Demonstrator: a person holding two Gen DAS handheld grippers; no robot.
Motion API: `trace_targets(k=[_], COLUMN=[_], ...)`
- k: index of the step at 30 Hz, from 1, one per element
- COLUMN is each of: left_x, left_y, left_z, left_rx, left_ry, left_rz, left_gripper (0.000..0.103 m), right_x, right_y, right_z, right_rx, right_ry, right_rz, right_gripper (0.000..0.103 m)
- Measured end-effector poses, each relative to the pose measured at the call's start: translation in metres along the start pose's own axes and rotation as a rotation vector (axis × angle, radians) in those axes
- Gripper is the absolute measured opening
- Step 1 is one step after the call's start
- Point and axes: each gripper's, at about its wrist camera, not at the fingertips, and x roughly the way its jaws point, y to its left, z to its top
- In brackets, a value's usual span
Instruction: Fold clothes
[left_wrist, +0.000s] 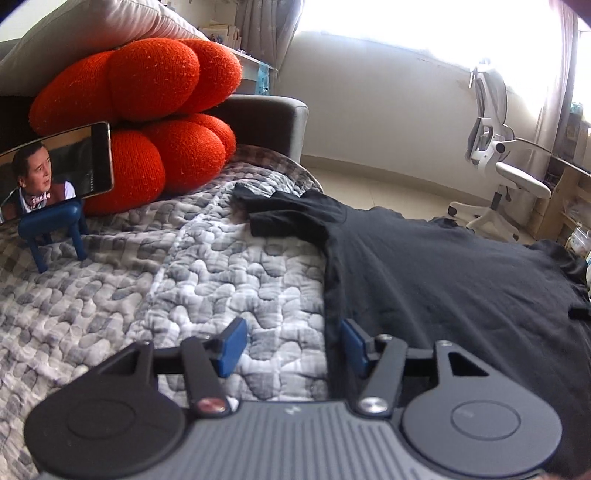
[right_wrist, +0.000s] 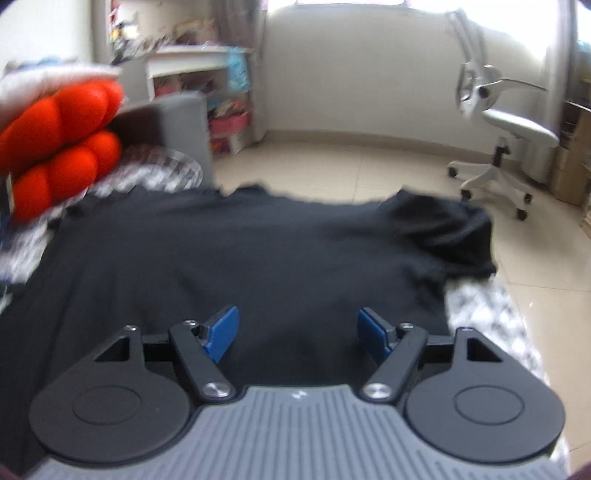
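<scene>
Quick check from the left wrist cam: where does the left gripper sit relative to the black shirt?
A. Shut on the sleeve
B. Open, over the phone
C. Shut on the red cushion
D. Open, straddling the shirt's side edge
D: the left gripper is open, one finger over the quilt and the other over the shirt, with the shirt's side edge running between them and nothing gripped.

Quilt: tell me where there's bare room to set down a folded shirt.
Free: the quilt between the phone stand and the black shirt, ahead of the open left claw. Crowded: the orange cushion at the far end, and the shirt covering the side under the open right claw.
</scene>
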Motion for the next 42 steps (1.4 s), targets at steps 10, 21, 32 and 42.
trace_targets(k=[10, 21, 32, 42], left_x=[0.001, 0.002, 0.002, 0.001], left_y=[-0.001, 0.001, 0.002, 0.005], left_z=[-0.002, -0.002, -0.003, -0.004], left_rx=[0.000, -0.006, -0.011, -0.018], left_ry=[0.001, 0.006, 0.004, 0.005], left_rz=[-0.007, -0.025, -0.027, -0.031], left_gripper=[0.065, 0.070, 0.070, 0.070], right_x=[-0.012, -0.038, -0.057, -0.076], right_y=[-0.004, -0.029, -0.043, -0.044], right_z=[-0.018, -0.036, -0.054, -0.071], right_rx=[-0.006, 0.008, 0.040, 0.022], right_ry=[-0.018, -0.004, -0.014, -0.015], right_rz=[-0.040, -0.080, -0.106, -0.152], right_gripper=[0.074, 0.076, 0.080, 0.081])
